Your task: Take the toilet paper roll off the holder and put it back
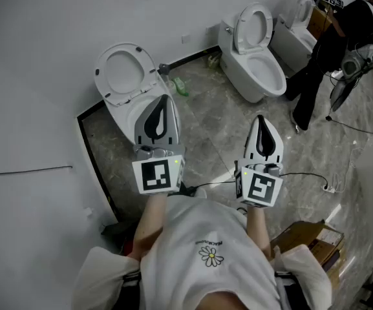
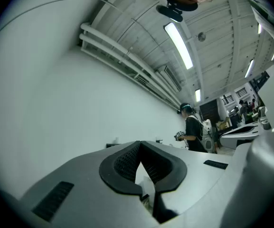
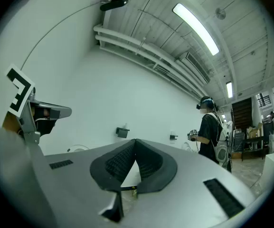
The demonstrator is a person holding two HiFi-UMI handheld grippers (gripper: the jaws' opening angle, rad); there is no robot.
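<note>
Both tongs are pinched closed on nothing. In the left gripper view the left gripper has its dark pads meeting at the tip, with only wall showing through the gap behind them. It's the same for the right gripper in its own view. From the head view, the person holds both in front of the chest, side by side and aimed out over the floor, touching nothing.

Just past the left tong is a toilet with its lid up, and a second toilet sits further right. A cable trails across the floor and there's a cardboard box at the person's right. Another person stands off to the right.

The toilet paper roll can't be picked out in any view. The right gripper view shows a small dark wall fixture well away that might be the holder. It's too small to tell if a roll is on it. So this could be either end of the job: the roll waiting to come off, or already back on with the tongs pulled away.

As for what could go wrong, any walk to or from that wall means getting around the toilets and that cable, so a trip looks like the likeliest problem. A roll is also soft, so squeezing it hard would probably dent it, and a light grip could let it slip.
</note>
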